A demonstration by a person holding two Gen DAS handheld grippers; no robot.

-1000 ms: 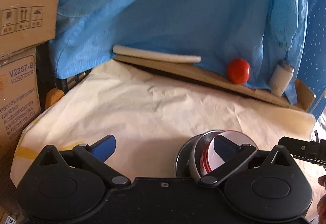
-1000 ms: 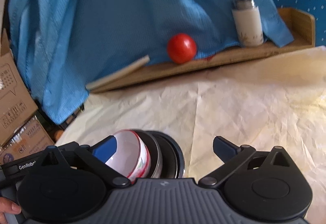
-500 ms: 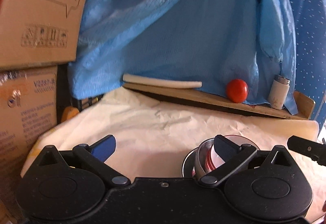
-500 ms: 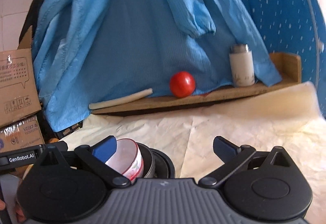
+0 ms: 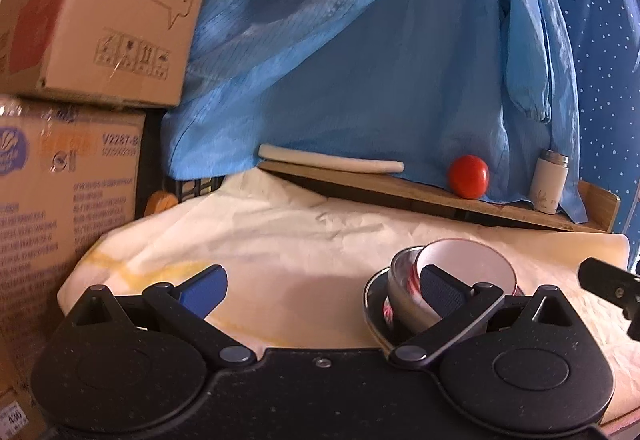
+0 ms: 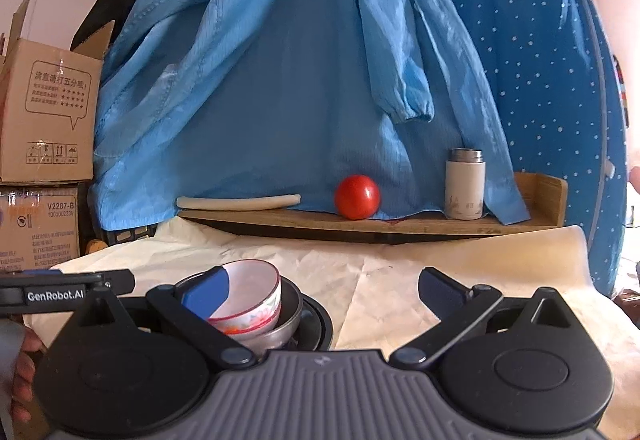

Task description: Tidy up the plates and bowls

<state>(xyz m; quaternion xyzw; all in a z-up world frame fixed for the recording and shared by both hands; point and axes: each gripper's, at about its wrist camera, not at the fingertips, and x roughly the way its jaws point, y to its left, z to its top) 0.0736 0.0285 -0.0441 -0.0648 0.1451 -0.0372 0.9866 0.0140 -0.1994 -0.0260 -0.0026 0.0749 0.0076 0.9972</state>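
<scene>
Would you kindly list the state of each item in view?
left gripper: open, empty
right gripper: open, empty
white bowl: tilted, nested in metal bowl
metal bowl: on dark plate
dark plate: flat on paper
flask: upright, capped

Both my grippers have pulled up and back from the table over the last second. My left gripper (image 5: 320, 290) now looks more level: more of the cardboard boxes (image 5: 92, 12) shows at left, and the wooden shelf (image 5: 432, 196) with the tomato (image 5: 468, 176) sits lower and smaller. My right gripper (image 6: 320, 292) has tipped up too; the hanging blue garment (image 6: 280, 80) and its sleeve cuff fill more of its view. The stacked white bowl (image 6: 250, 294), seen tilted on its side a second ago, now appears upright, mouth up, inside the metal bowl (image 6: 286, 324).
</scene>
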